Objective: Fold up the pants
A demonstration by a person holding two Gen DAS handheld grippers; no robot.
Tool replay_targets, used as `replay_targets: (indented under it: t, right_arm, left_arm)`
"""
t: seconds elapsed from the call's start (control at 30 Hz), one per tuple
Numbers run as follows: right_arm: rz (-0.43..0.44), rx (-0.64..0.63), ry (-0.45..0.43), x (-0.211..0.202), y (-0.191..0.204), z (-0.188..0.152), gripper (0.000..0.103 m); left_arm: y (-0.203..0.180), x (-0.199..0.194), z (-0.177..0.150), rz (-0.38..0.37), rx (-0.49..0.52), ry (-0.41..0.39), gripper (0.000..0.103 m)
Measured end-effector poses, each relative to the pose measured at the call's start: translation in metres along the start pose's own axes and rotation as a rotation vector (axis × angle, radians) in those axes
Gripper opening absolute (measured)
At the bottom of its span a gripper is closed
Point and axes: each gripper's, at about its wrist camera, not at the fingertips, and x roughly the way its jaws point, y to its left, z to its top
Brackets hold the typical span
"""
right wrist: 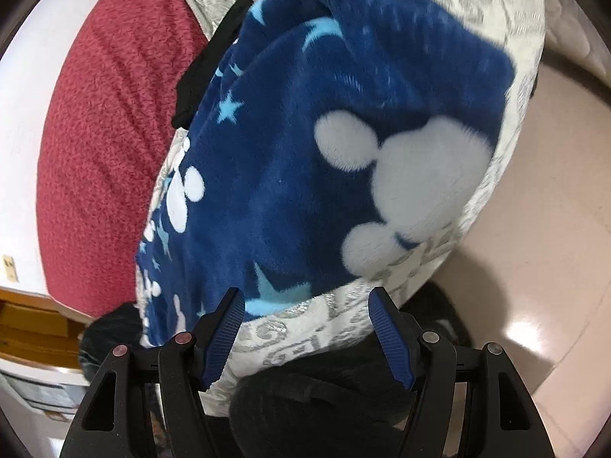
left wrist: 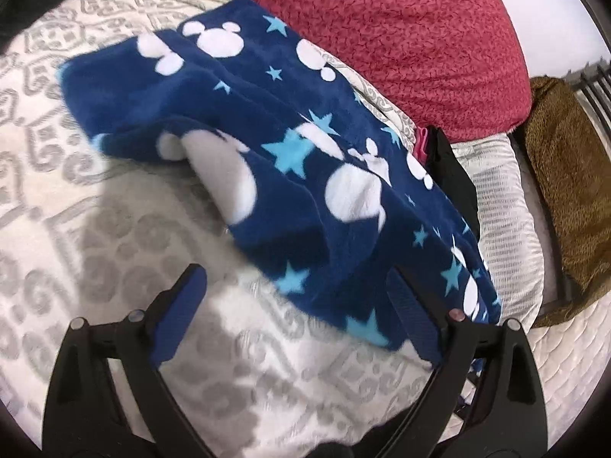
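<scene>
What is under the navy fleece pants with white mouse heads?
The navy fleece pants lie on the cream, grey-patterned bedspread. A black item pokes out at the far edge; the rest is covered.

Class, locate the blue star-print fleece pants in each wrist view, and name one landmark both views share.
Left wrist: blue fleece pants run from centre to lower right.
Right wrist: they fill the centre.
Shared landmark: red fleece blanket, upper right in the left view, far left in the right view.
</scene>
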Motion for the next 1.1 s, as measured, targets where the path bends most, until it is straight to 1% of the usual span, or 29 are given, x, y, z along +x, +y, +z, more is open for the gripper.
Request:
replay_targets:
  t: [0.13, 0.23, 0.27, 0.3, 0.33, 0.37, 0.4, 0.43, 0.47, 0.5, 0.57, 0.7, 0.8, 0.9, 0.97, 1.0, 1.1]
  right_arm:
    - [0.042, 0.013, -0.016, 0.011, 0.000, 0.005, 0.069]
    - [0.073, 0.053, -0.037, 0.018, -0.003, 0.010, 0.069]
    - [0.084, 0.065, -0.044, 0.018, -0.004, 0.011, 0.069]
    - [0.090, 0.073, -0.054, 0.019, -0.004, 0.012, 0.061]
    - [0.072, 0.075, -0.073, 0.019, -0.004, 0.012, 0.041]
    - [0.036, 0.070, -0.083, 0.017, -0.004, 0.011, 0.034]
    - [0.041, 0.062, -0.094, 0.014, -0.004, 0.010, 0.026]
    - [0.060, 0.060, -0.108, 0.010, -0.004, 0.009, 0.010]
    - [0.081, 0.056, -0.120, 0.005, -0.003, 0.008, 0.010]
    - [0.076, 0.041, -0.138, -0.001, 0.002, 0.008, 0.009]
    - [0.046, -0.024, -0.186, -0.015, 0.017, 0.006, 0.009]
    - [-0.022, -0.190, -0.286, -0.041, 0.056, 0.002, 0.009]
    - [-0.068, -0.299, -0.368, -0.061, 0.087, 0.002, 0.008]
    - [-0.081, -0.372, -0.429, -0.077, 0.115, 0.014, 0.008]
    - [-0.105, -0.415, -0.454, -0.081, 0.135, 0.024, 0.008]
    - [-0.122, -0.433, -0.463, -0.081, 0.145, 0.032, 0.008]
    - [-0.179, -0.476, -0.455, -0.073, 0.170, 0.061, 0.008]
  left_arm:
    - [0.009, 0.020, 0.017, 0.014, -0.033, 0.003, 0.090]
    - [0.018, 0.031, 0.029, 0.026, -0.063, -0.011, 0.081]
    - [0.023, 0.033, 0.034, 0.042, -0.078, -0.021, 0.070]
    - [0.026, 0.035, 0.036, 0.049, -0.086, -0.025, 0.055]
    - [0.033, 0.036, 0.040, 0.045, -0.111, -0.029, 0.046]
    - [0.039, 0.036, 0.042, 0.029, -0.133, -0.026, 0.027]
    - [0.042, 0.036, 0.043, 0.017, -0.146, -0.025, 0.015]
    - [0.046, 0.033, 0.045, 0.005, -0.164, -0.027, 0.014]
    - [0.047, 0.028, 0.045, 0.010, -0.157, -0.043, 0.013]
    - [0.045, 0.024, 0.045, 0.021, -0.146, -0.054, 0.010]
    - [0.038, 0.008, 0.045, 0.062, -0.097, -0.090, 0.010]
    - [0.023, -0.020, 0.047, 0.061, -0.040, -0.153, 0.009]
    - [0.009, -0.037, 0.055, 0.061, -0.011, -0.201, 0.009]
    - [-0.010, -0.054, 0.071, 0.051, 0.027, -0.242, 0.009]
    - [-0.031, -0.062, 0.090, 0.059, 0.080, -0.265, 0.009]
    - [-0.041, -0.064, 0.097, 0.067, 0.104, -0.271, 0.009]
    - [-0.077, -0.059, 0.125, 0.116, 0.188, -0.275, 0.009]
